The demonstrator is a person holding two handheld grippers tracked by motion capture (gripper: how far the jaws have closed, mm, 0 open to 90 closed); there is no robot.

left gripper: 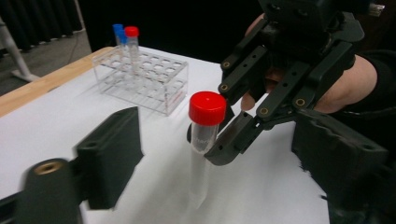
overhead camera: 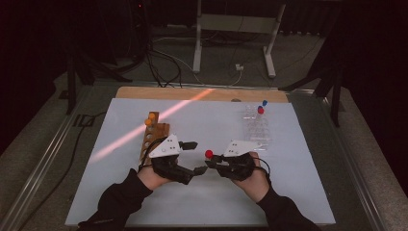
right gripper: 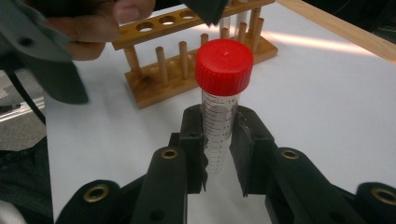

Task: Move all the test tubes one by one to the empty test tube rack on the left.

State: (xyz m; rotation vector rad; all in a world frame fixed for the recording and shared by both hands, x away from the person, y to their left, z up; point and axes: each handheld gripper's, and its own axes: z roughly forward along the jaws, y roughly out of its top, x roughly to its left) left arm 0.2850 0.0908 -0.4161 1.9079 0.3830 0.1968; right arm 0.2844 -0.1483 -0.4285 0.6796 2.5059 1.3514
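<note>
On my desk (overhead camera: 120,202), the wooden rack (overhead camera: 153,132) is my landmark: two orange-capped tubes (overhead camera: 150,119) stand at its far end. Well to its right sits a clear plastic rack (overhead camera: 255,126) (holding one red-capped tube (overhead camera: 260,110) and one blue-capped tube (overhead camera: 264,103)).

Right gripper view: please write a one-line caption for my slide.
Right gripper clamps an upright red-capped tube before a wooden rack.
</note>
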